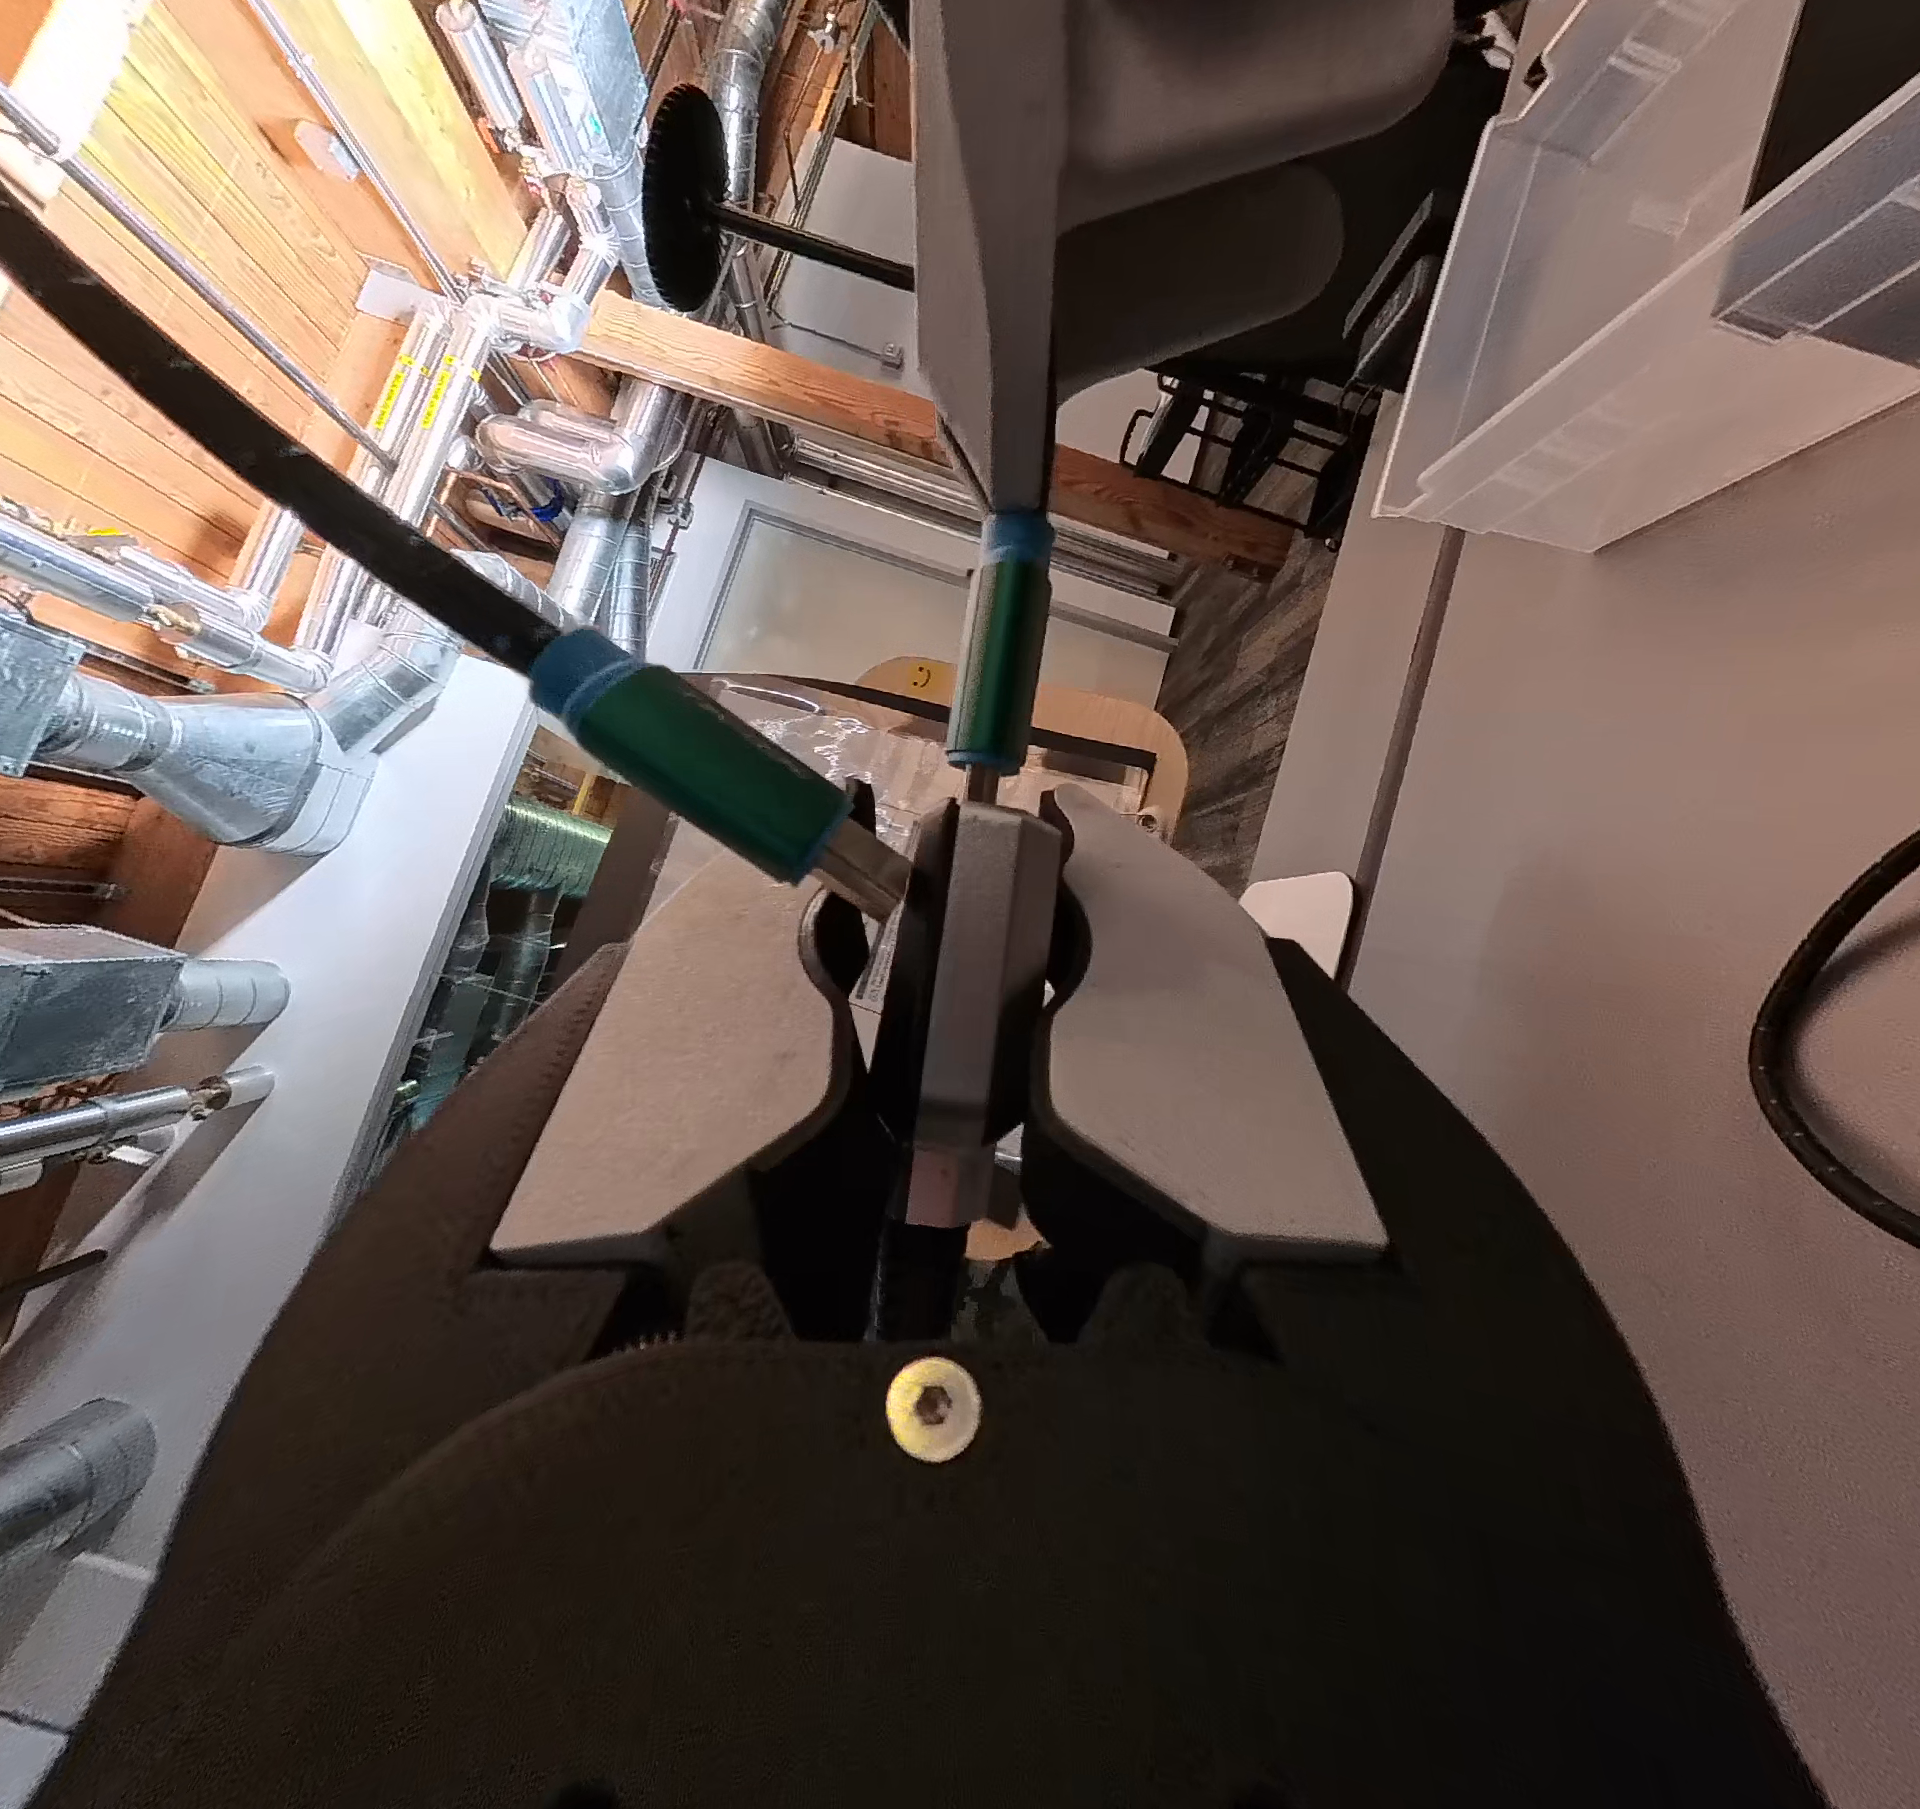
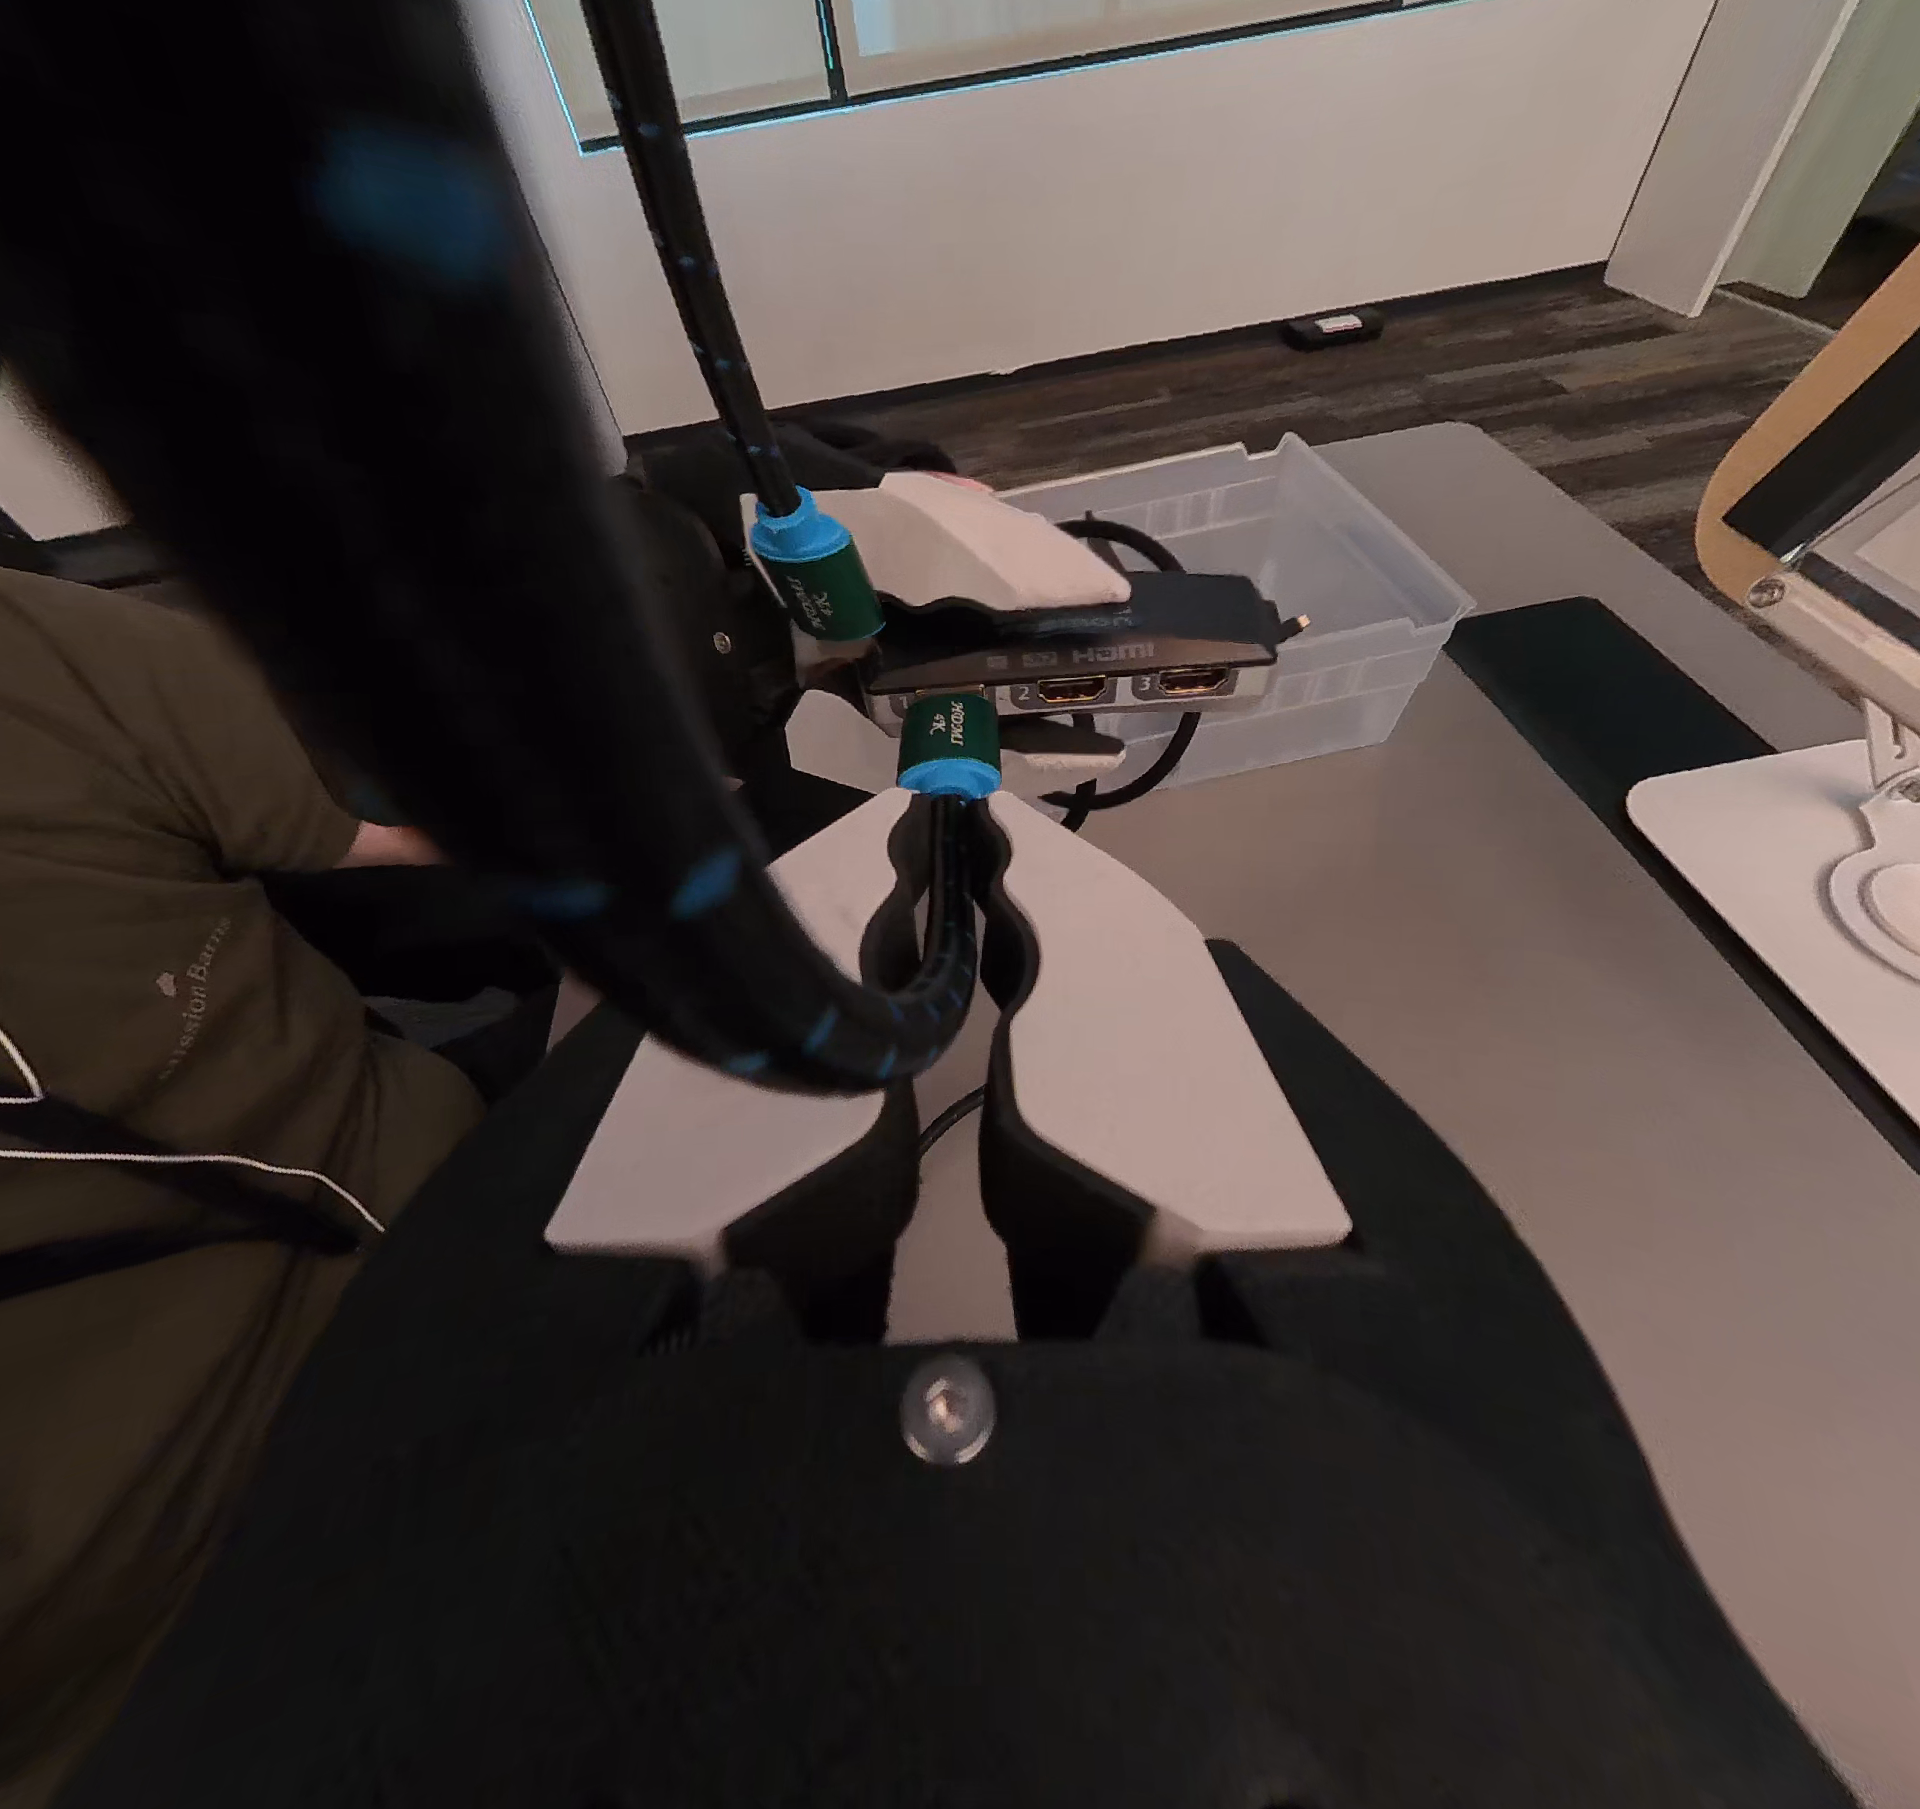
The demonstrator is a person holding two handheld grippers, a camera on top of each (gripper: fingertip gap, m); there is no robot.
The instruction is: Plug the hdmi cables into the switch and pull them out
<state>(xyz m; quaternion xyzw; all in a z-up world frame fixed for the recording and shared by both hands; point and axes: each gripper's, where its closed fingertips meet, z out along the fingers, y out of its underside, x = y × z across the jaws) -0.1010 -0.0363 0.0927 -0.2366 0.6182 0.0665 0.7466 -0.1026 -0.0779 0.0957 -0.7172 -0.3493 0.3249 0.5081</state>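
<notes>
Left gripper (image 1: 987, 886) clamps the switch (image 2: 1081, 663); right gripper (image 2: 940, 860) pinches the cable (image 2: 940, 912) behind its plug (image 2: 948, 736), seemingly seated. Pull straight, no twisting.

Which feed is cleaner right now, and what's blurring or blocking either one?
Right wrist view: switch and plugged connector sharp, but a close, defocused cable loop blacks out the upper left. Left wrist view: heavy wide-angle bending, bright ceiling behind, near connector slightly soft.

Switch (image 2: 1081, 663) above table (image 2: 1403, 928), bin (image 2: 1351, 596) behind, 1 plug (image 2: 945, 736) in its leftmost port
</notes>
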